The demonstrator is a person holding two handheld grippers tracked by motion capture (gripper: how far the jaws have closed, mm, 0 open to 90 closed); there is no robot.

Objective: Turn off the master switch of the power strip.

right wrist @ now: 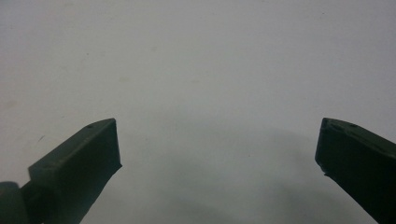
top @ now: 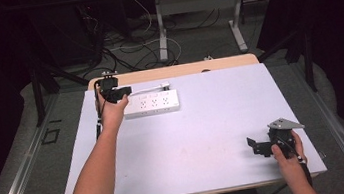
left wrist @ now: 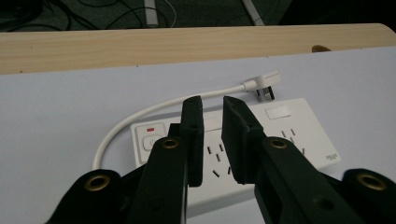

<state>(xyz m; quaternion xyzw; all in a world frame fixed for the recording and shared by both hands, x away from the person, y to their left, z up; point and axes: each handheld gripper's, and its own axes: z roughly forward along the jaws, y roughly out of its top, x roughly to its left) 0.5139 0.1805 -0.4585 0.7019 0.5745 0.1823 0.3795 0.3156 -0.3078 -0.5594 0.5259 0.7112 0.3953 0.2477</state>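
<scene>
White power strip [left wrist: 243, 154] with short cord [left wrist: 140, 116], red indicator beside its switch

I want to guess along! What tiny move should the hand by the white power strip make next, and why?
Probably ease the left gripper down toward the power strip, perhaps its switch. Its jaws stand nearly closed with nothing between them, hovering over the sockets. The right gripper rests open over bare table.
</scene>
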